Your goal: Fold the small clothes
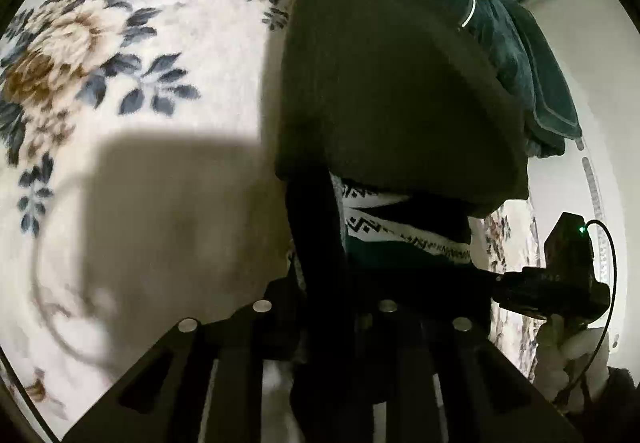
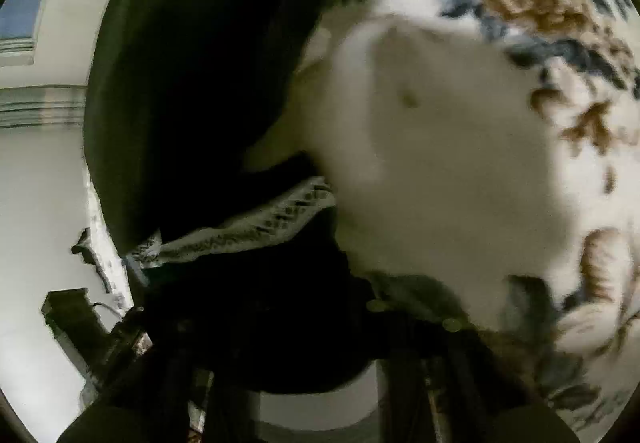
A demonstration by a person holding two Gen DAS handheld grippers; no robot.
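Dark garment [image 1: 392, 83] lifted over floral blanket [image 1: 140, 43] | both hand-held grippers clenched on it | pale wall [image 2: 36, 203] behind

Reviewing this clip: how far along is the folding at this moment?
Done: nothing clearly; no neatly folded piece shows. In hand: a dark garment with a white patterned band hangs lifted above the floral blanket, apparently held by the left tool and right tool. Left: laying it flat folded, plus the teal clothes pile behind.

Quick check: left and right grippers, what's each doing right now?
Left gripper: shut on the dark garment, lifted over the floral blanket.
Right gripper: shut on the same garment.
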